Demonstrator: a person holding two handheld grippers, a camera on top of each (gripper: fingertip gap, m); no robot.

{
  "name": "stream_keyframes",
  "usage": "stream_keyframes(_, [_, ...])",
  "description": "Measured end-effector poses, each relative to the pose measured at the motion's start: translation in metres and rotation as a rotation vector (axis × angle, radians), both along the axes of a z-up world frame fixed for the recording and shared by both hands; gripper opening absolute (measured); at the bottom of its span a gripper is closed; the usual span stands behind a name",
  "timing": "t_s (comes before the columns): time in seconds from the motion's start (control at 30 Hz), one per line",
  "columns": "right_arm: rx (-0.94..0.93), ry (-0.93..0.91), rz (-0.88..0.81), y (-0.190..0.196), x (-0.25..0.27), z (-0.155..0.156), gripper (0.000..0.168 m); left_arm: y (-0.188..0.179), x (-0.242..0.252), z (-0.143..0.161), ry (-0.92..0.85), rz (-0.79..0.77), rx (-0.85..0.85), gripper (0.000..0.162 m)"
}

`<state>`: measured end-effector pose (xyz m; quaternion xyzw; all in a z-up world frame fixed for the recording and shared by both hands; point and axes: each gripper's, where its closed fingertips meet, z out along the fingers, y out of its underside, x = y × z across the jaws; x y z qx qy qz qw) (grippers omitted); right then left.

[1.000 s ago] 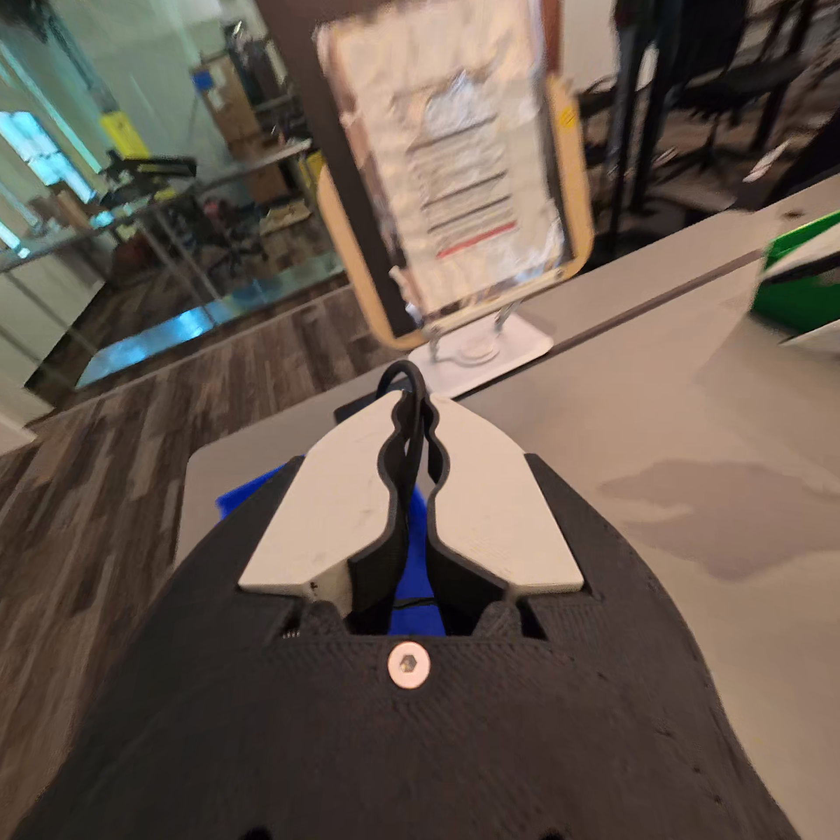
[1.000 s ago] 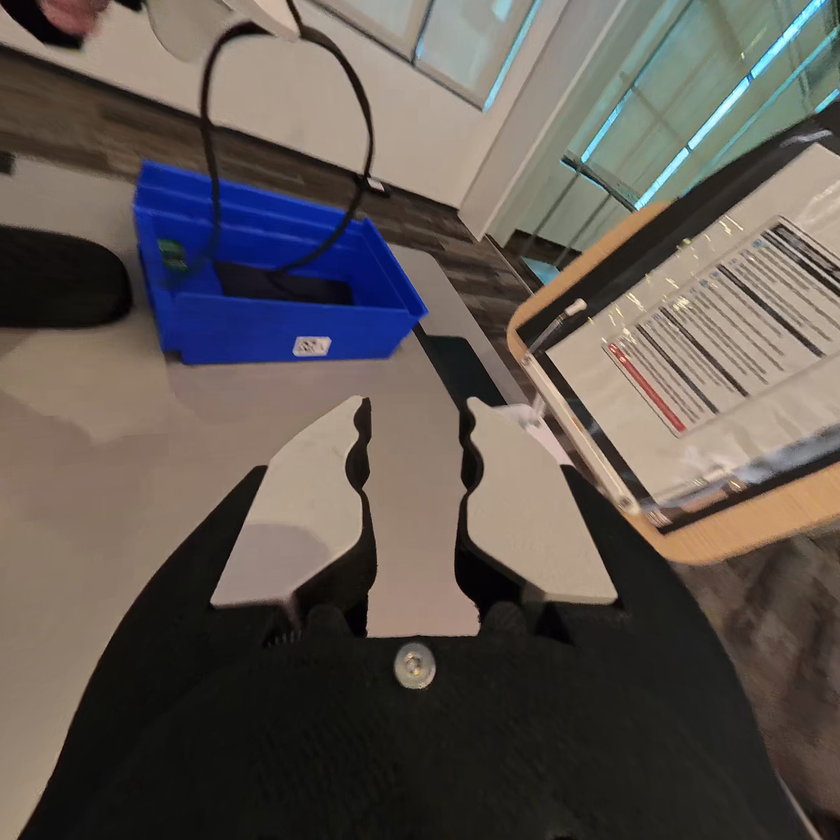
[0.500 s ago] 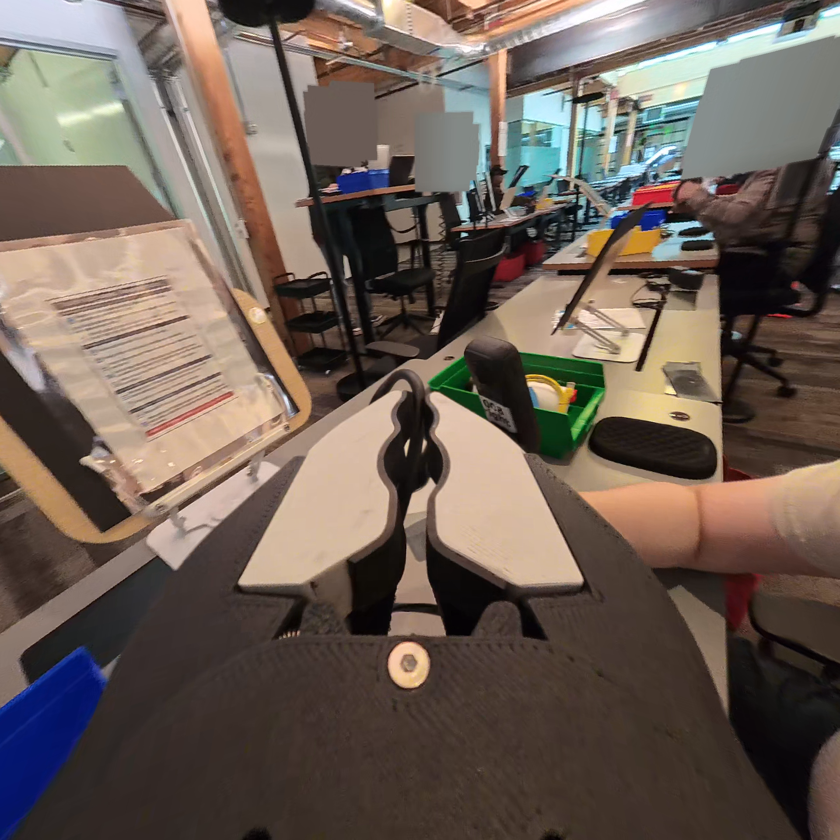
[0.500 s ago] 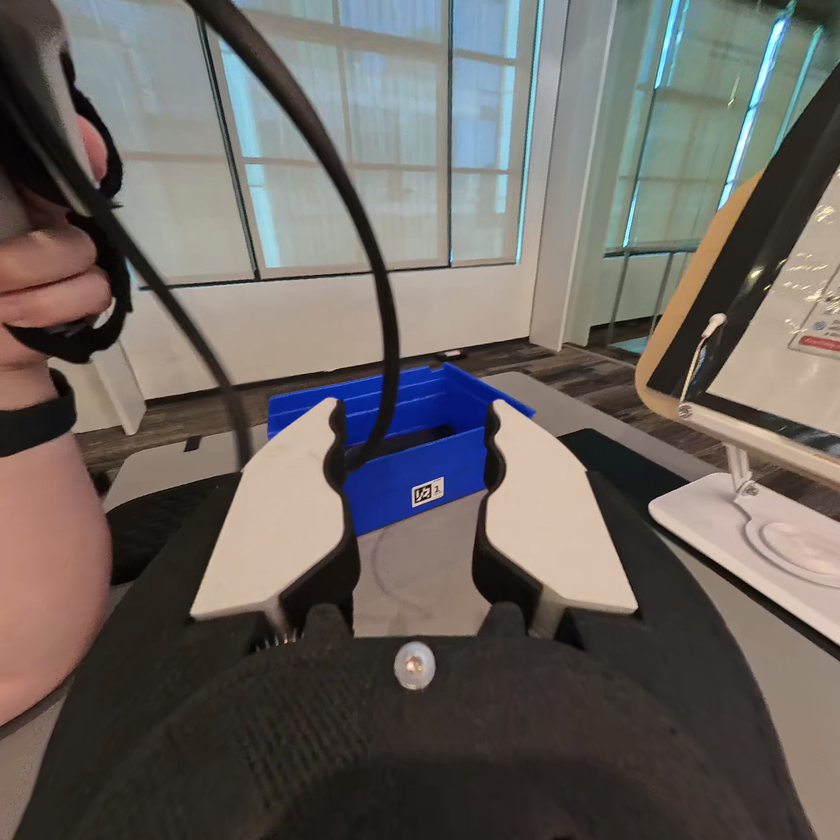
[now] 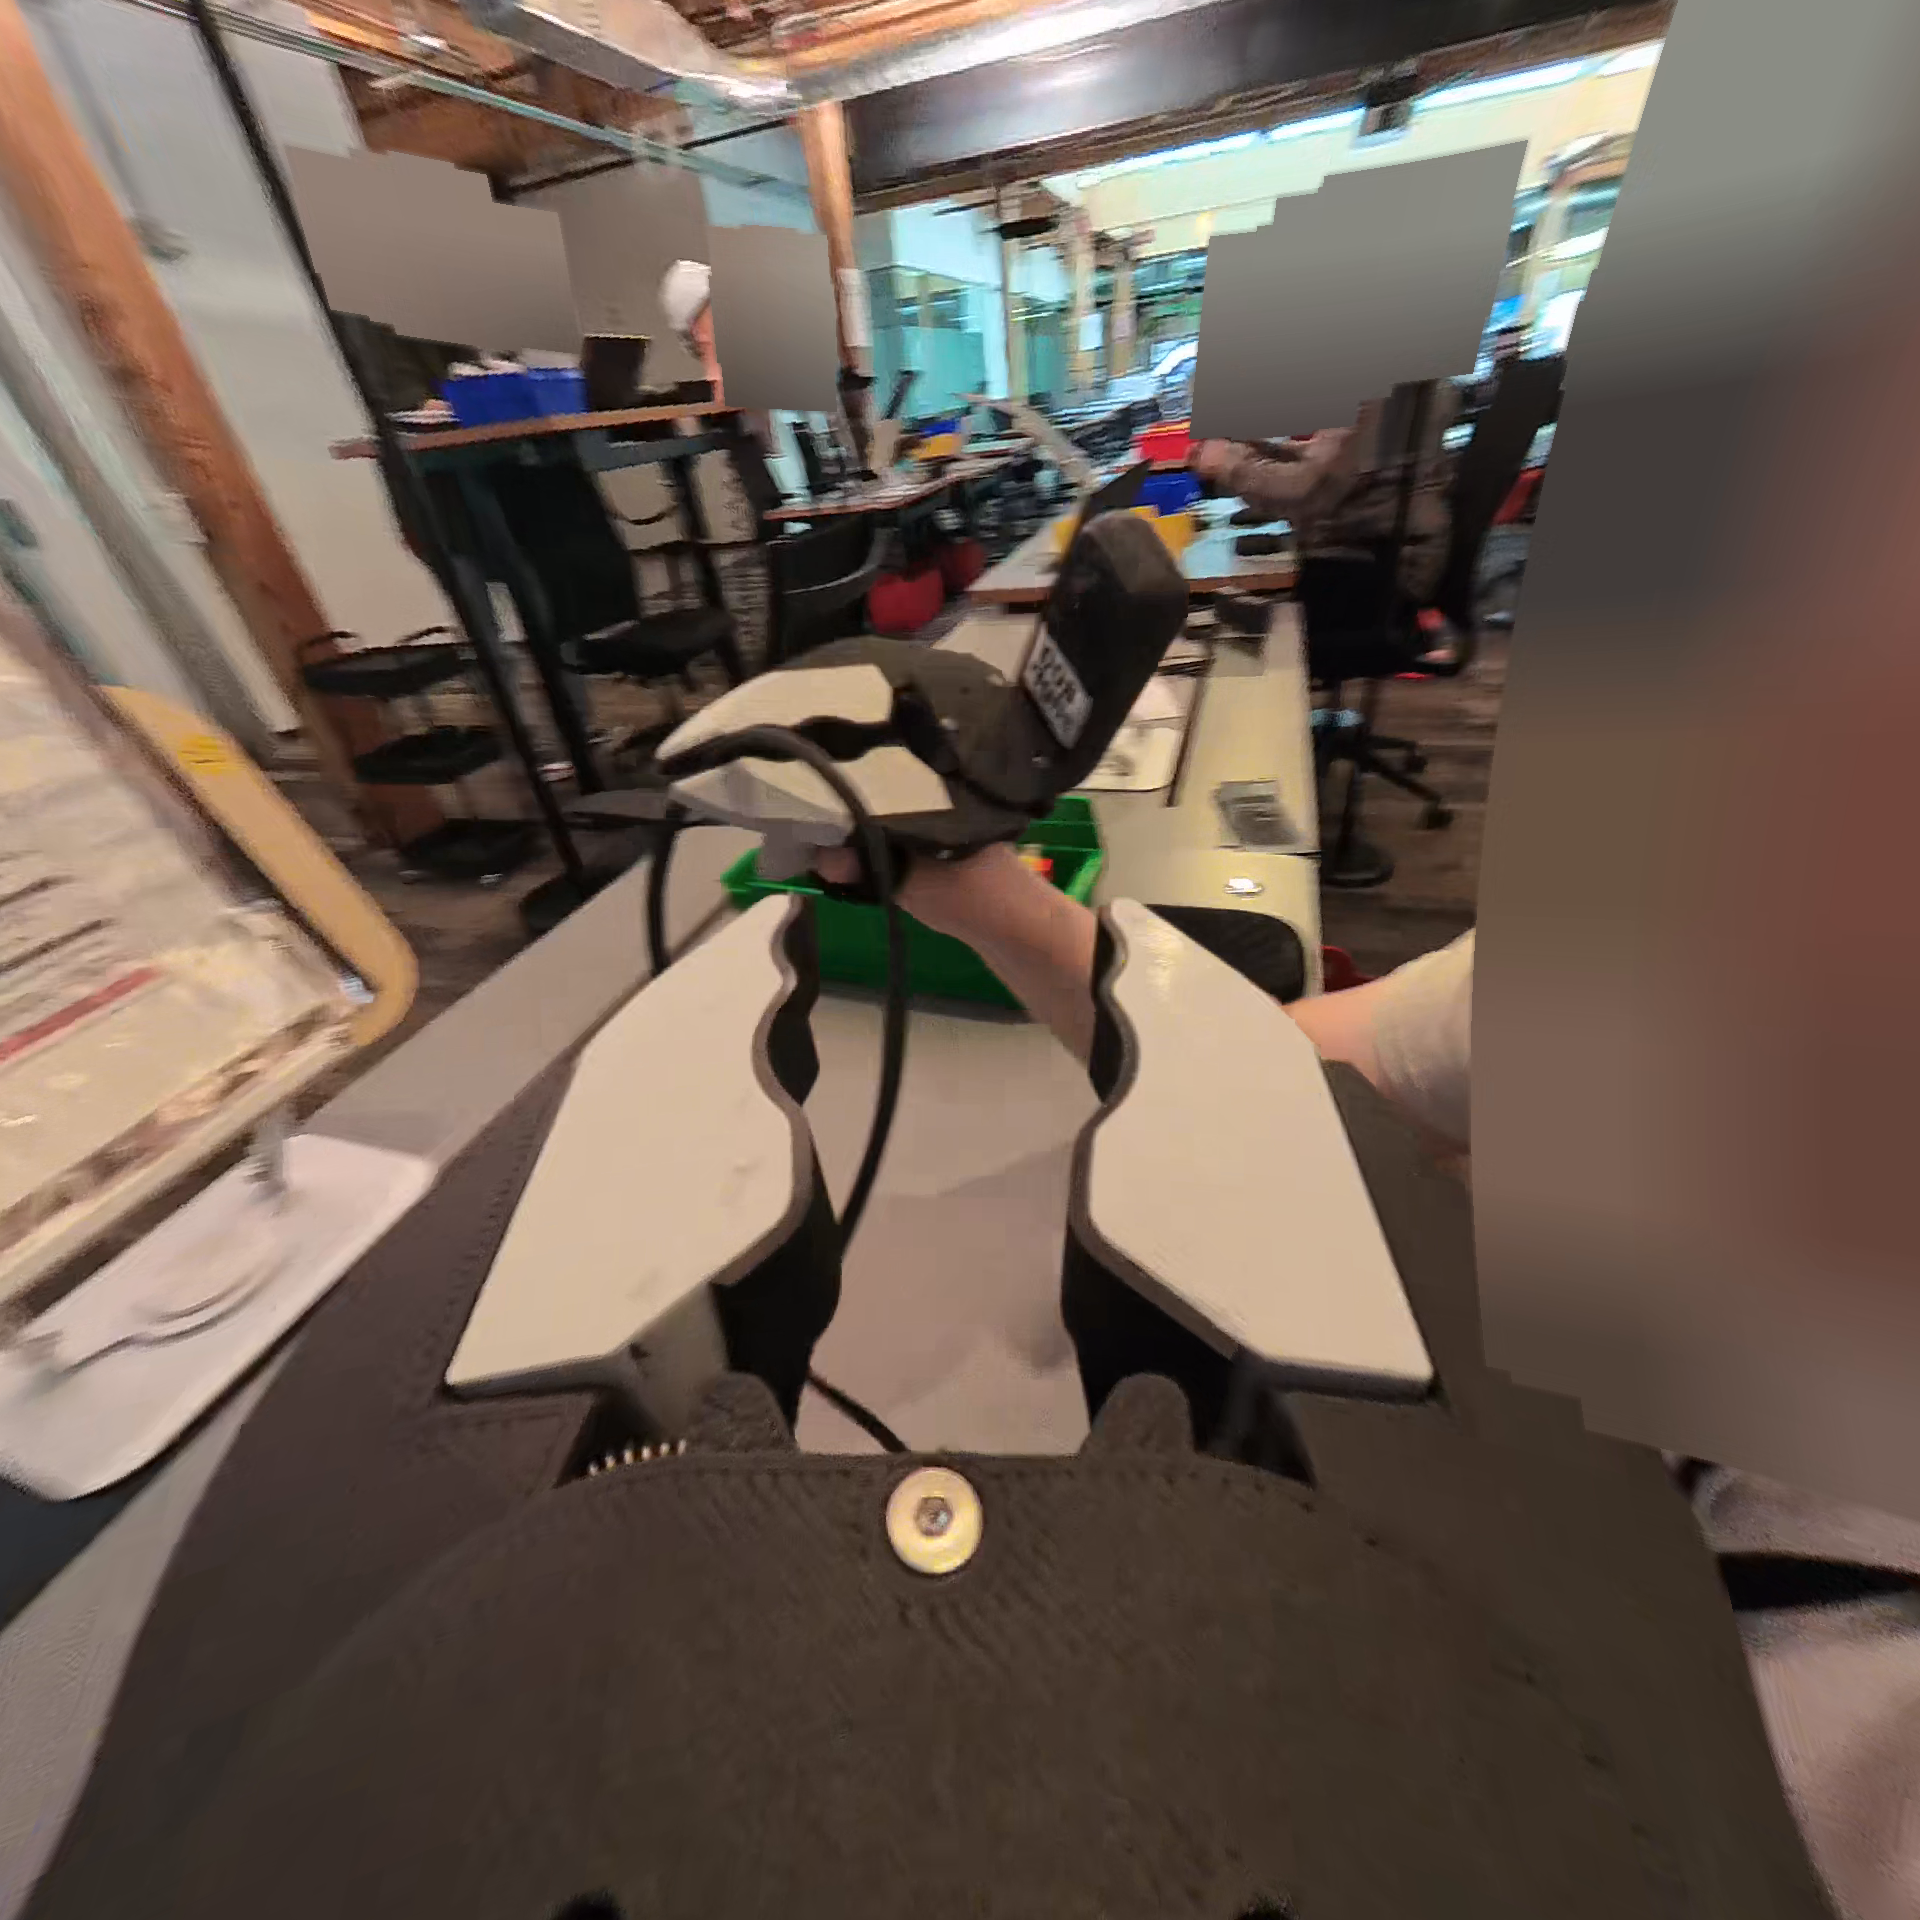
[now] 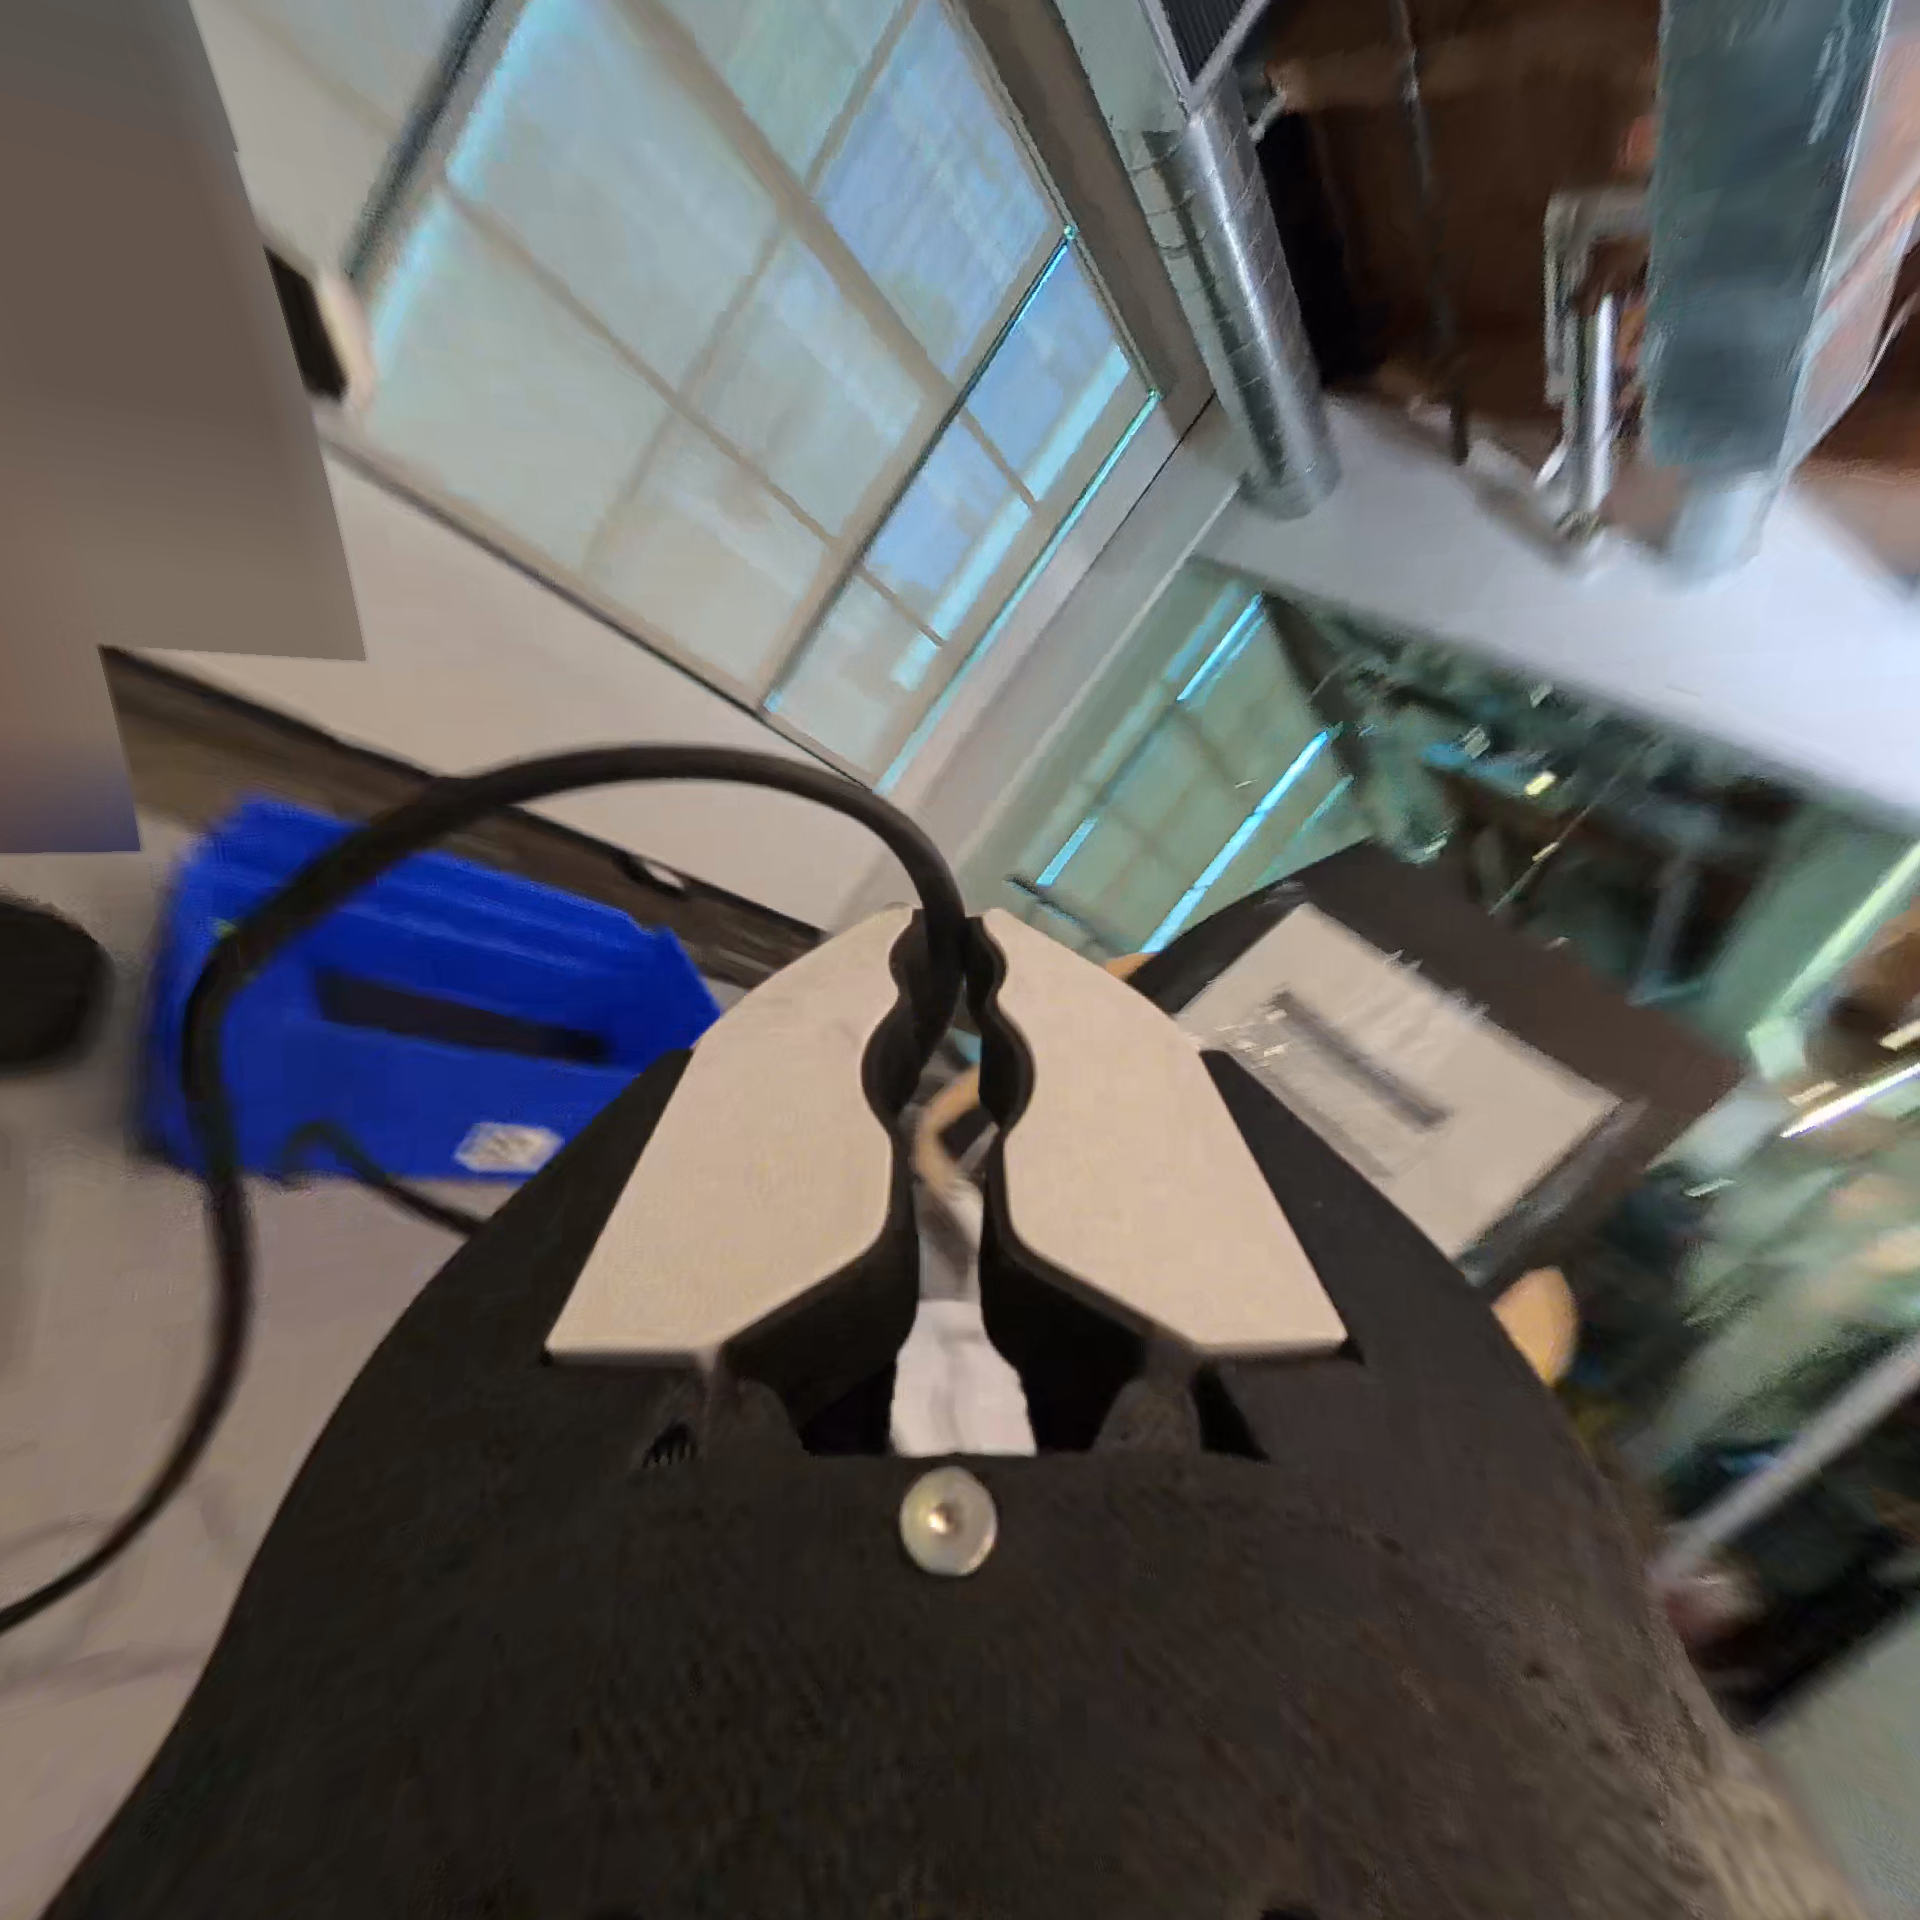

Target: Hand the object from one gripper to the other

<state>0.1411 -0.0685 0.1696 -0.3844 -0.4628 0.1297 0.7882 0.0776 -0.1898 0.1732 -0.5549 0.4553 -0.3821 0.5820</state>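
1. The black cable now sits pinched in the right gripper, above the blue bin.
2. The left gripper has let go; its fingers stand wide, the cable hanging loosely between them.
3. The handover looks essentially complete.

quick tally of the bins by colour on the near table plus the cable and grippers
Blue bin: 1
Green bin: 1
Black cable: 1
Grippers: 2, the left gripper open, the right gripper shut on the black cable
Total: 5
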Motion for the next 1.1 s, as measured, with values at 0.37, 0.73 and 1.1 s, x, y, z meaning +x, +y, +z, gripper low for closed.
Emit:
stream_keyframes(0.37, [0.397,-0.418,-0.268,0.003,-0.022,-0.036,0.007,0.081,0.048,-0.054,0.093,0.058,-0.176,0.052])
stream_keyframes(0.73, [0.275,-0.333,-0.178,0.010,-0.018,-0.036,0.024,0.087,0.044,-0.051,0.123,0.077,-0.083,0.004])
stream_keyframes(1.1, [-0.588,-0.295,0.723,-0.025,-0.053,-0.111,0.085,0.046,0.013,-0.005,0.000,0.055,0.052,0.004])
